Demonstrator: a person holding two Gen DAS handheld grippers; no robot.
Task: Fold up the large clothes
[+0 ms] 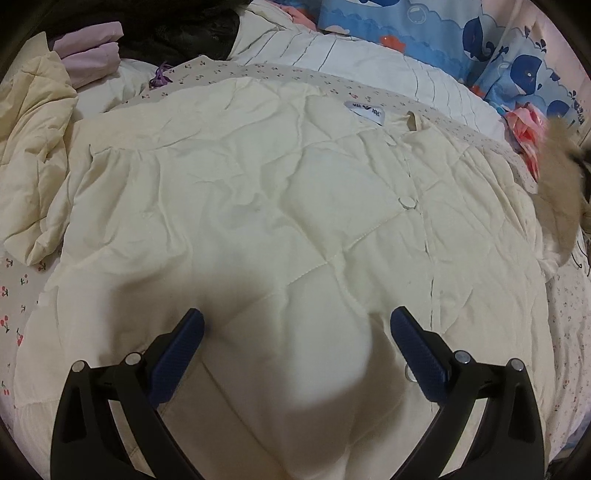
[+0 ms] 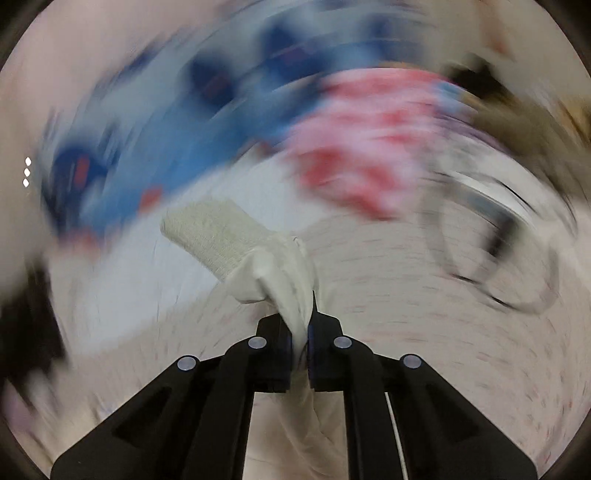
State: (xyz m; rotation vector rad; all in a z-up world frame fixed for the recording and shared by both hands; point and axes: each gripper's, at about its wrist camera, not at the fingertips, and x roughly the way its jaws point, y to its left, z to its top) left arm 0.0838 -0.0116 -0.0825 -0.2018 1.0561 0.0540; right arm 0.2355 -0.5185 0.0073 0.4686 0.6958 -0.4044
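Note:
A large cream quilted coat (image 1: 258,192) lies spread flat on the bed, lining side up, with a white label (image 1: 365,110) near its collar and a button (image 1: 407,202) on its placket. My left gripper (image 1: 295,325) is open just above the coat's lower part, with a bulge of fabric between its blue pads (image 1: 184,343). My right gripper (image 2: 299,332) is shut on the coat's sleeve (image 2: 280,280), whose ribbed knit cuff (image 2: 214,229) sticks out to the left. The right wrist view is blurred by motion.
The bed sheet (image 1: 14,306) has a small cherry print. A cream garment (image 1: 29,147), folded lilac clothes (image 1: 88,51) and a black item (image 1: 184,33) lie at the left and back. A blue whale-print pillow (image 1: 498,48) and a fur trim (image 1: 561,177) are at the right.

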